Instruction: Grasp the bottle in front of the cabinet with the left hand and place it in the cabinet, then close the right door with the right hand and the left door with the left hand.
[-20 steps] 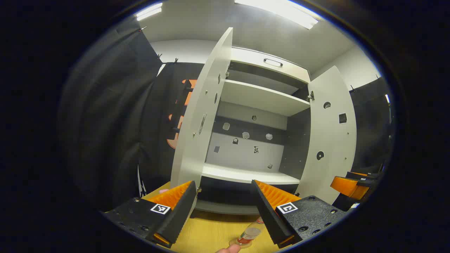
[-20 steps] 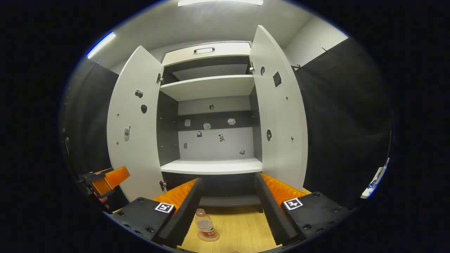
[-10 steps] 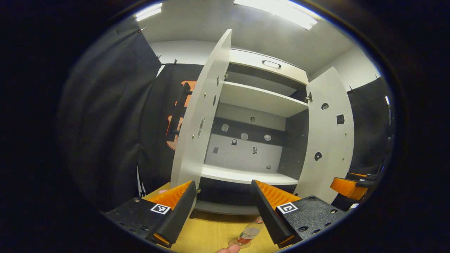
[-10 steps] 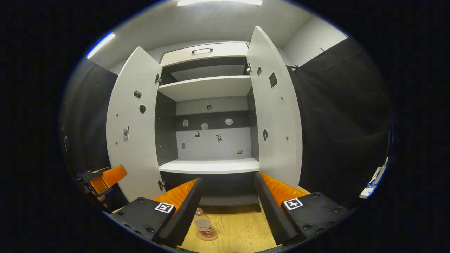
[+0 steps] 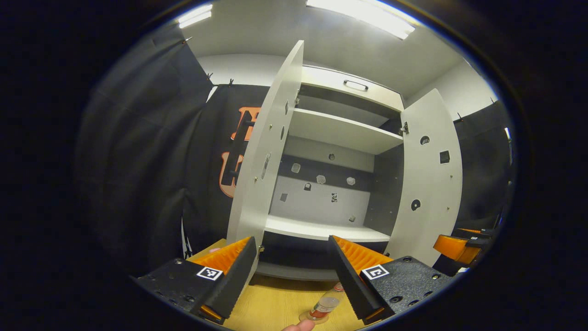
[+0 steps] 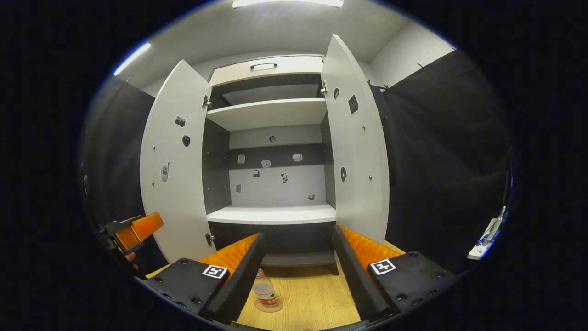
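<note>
A small clear bottle (image 5: 324, 305) with a red label stands upright on a round coaster on the wooden table, in front of the cabinet (image 5: 328, 230). The left gripper (image 5: 290, 271) hangs open above the table, the bottle low beside its right finger. In the right gripper view the bottle (image 6: 266, 294) stands by the left finger of the open right gripper (image 6: 297, 269). Both cabinet doors stand open: the left door (image 6: 172, 161) and the right door (image 6: 356, 147). The shelves inside hold nothing. The left gripper (image 6: 133, 230) also shows far left in the right gripper view.
The light wooden table (image 6: 312, 301) runs up to the cabinet's base. Black cloth walls close in both sides. A fingertip (image 5: 298, 326) pokes in at the bottom edge of the left gripper view. The right gripper (image 5: 457, 246) shows at the far right there.
Both views have shifted slightly: the cabinet sits a little lower and farther right in the left gripper view. The bottle has not moved and both grippers stay open.
</note>
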A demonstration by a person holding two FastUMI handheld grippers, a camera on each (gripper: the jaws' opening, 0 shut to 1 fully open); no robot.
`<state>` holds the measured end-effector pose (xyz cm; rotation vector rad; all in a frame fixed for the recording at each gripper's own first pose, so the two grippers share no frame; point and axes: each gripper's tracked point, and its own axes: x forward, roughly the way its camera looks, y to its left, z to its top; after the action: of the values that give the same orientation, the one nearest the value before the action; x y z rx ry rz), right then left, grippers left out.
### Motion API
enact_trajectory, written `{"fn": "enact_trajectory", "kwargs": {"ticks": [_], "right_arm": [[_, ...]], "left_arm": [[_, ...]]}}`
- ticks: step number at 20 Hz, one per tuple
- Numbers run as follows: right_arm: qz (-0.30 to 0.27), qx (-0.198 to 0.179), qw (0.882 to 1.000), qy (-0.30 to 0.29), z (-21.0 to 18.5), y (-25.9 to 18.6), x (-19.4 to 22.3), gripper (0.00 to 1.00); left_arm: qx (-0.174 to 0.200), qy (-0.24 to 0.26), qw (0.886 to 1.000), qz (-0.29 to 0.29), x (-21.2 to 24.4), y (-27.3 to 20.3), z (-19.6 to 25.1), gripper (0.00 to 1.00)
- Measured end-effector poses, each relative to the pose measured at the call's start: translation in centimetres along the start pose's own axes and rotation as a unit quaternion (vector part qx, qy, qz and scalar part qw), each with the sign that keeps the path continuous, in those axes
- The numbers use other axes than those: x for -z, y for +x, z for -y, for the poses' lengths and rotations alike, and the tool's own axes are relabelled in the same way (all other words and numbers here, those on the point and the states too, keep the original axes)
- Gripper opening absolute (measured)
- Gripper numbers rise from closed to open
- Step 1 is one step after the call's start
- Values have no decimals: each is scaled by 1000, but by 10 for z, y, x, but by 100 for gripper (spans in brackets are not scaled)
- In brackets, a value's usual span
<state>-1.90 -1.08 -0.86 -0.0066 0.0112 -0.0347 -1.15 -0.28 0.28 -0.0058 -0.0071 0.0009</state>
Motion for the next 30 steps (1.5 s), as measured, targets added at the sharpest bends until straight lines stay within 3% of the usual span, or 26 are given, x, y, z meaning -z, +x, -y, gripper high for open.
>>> {"fn": "enact_trajectory", "kwargs": {"ticks": [6,12,15,18,26,30], "right_arm": [[-11,6,1000,15,10,0,7,97],[-23,24,999,6,26,-6,13,97],[-27,43,999,-13,38,-9,17,97],[-32,50,998,-12,41,-11,20,97],[-50,53,997,-18,43,-7,27,97],[-56,52,997,-18,43,-2,29,97]], "left_arm": [[64,-17,998,-18,21,24,47,95],[157,2,984,-85,135,50,116,95],[154,38,982,-98,194,56,123,95],[147,27,980,-127,238,60,123,95],[116,26,975,-187,317,69,104,95],[129,31,970,-203,340,63,104,95]]}}
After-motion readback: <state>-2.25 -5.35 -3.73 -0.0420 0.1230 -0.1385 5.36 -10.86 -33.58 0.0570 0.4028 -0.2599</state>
